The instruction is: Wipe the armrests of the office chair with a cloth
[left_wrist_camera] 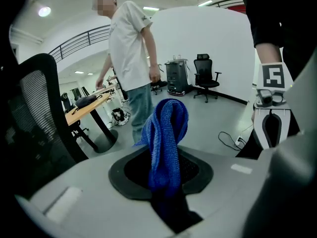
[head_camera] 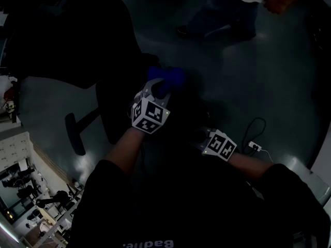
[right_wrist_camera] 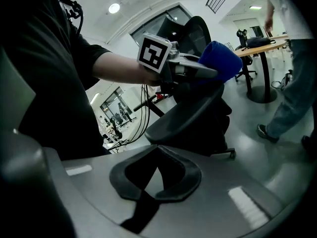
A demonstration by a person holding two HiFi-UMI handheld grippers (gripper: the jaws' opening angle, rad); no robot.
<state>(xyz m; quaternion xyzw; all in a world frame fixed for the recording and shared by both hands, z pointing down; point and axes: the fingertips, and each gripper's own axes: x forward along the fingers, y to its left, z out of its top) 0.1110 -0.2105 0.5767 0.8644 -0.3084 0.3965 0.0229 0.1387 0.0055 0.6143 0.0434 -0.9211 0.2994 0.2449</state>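
The blue cloth (head_camera: 168, 76) hangs bunched from my left gripper (head_camera: 160, 89), which is shut on it. In the left gripper view the cloth (left_wrist_camera: 166, 133) stands up between the dark pads. The black office chair (head_camera: 77, 40) is to the left, and its mesh back (left_wrist_camera: 34, 113) fills that side. In the right gripper view the left gripper (right_wrist_camera: 198, 72) holds the cloth (right_wrist_camera: 220, 61) just above a dark padded part of the chair (right_wrist_camera: 193, 118). Whether they touch I cannot tell. My right gripper (head_camera: 201, 136) is lower right, shut and empty (right_wrist_camera: 157, 155).
A person (head_camera: 232, 4) stands on the grey floor beyond the chair, also seen close in the left gripper view (left_wrist_camera: 131, 58). A white cable and plug (head_camera: 253, 146) lie on the floor at right. One chair base leg (head_camera: 77, 133) reaches left. A desk (left_wrist_camera: 89, 105) stands farther off.
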